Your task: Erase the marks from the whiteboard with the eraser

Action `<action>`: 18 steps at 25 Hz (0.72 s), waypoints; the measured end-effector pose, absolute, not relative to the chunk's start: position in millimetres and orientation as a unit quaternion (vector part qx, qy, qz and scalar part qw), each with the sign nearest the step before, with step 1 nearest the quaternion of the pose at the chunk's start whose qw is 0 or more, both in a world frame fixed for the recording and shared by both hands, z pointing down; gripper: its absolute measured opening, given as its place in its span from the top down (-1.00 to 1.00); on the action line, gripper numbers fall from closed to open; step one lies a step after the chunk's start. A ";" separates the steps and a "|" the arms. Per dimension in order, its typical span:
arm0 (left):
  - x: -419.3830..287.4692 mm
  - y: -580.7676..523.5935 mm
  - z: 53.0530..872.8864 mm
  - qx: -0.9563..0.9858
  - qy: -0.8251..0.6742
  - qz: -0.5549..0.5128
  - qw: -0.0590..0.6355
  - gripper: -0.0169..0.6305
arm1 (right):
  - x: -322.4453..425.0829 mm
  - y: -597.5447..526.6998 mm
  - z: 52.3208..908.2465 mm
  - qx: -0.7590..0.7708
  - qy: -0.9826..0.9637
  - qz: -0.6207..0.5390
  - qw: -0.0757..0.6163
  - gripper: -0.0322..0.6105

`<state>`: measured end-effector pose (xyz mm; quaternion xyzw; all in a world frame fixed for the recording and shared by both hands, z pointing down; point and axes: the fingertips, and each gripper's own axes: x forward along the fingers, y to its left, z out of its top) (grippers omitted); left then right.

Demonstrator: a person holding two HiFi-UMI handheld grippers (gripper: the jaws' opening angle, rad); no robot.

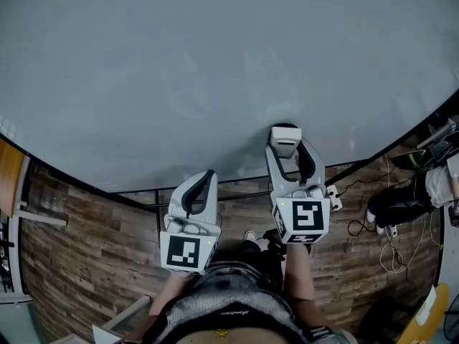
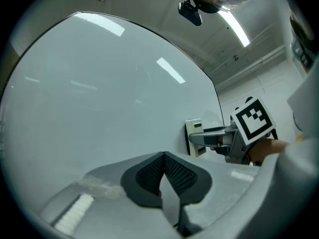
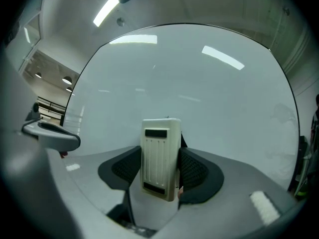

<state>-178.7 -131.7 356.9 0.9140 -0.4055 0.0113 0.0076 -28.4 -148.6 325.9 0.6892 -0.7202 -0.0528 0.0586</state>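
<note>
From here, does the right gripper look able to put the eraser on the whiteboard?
Likely yes: the right gripper holds the eraser facing the whiteboard, with nothing between them. Whether they touch is unclear.

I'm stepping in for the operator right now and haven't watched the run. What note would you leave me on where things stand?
Left tool: shut on nothing, held low in front of the whiteboard.
Right tool: shut on the eraser, which seems to sit against the whiteboard near its lower edge.
Done: no pen marks show on the board in any view.
Left: a possible faint smear shows towards the right edge in the right gripper view. Probably worth one pass there with the eraser.
</note>
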 end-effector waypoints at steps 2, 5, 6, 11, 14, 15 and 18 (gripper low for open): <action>-168.5 -128.9 356.9 0.914 -0.406 0.012 0.005 0.93 | -16.0 -145.4 325.2 0.691 -0.718 -0.053 0.060 0.14; -156.9 -126.6 355.4 0.911 -0.413 0.011 0.000 0.93 | -5.1 -144.9 323.0 0.683 -0.727 -0.046 0.052 0.14; -155.1 -126.1 355.3 0.909 -0.416 0.010 0.001 0.93 | -4.3 -145.1 322.8 0.680 -0.730 -0.045 0.050 0.14; -158.8 -124.3 357.3 0.898 -0.439 0.017 -0.006 0.93 | -11.4 -144.1 321.4 0.677 -0.734 -0.041 0.047 0.15; -171.9 -127.7 360.7 0.894 -0.448 0.017 0.001 0.93 | -34.2 -147.7 320.2 0.662 -0.747 -0.042 0.046 0.15; -176.7 -129.0 361.3 0.892 -0.451 0.016 0.003 0.93 | -43.4 -149.1 319.4 0.656 -0.752 -0.044 0.046 0.15; -188.1 -130.9 359.9 0.890 -0.455 0.016 0.004 0.93 | -71.0 -152.5 316.8 0.636 -0.769 -0.045 0.043 0.15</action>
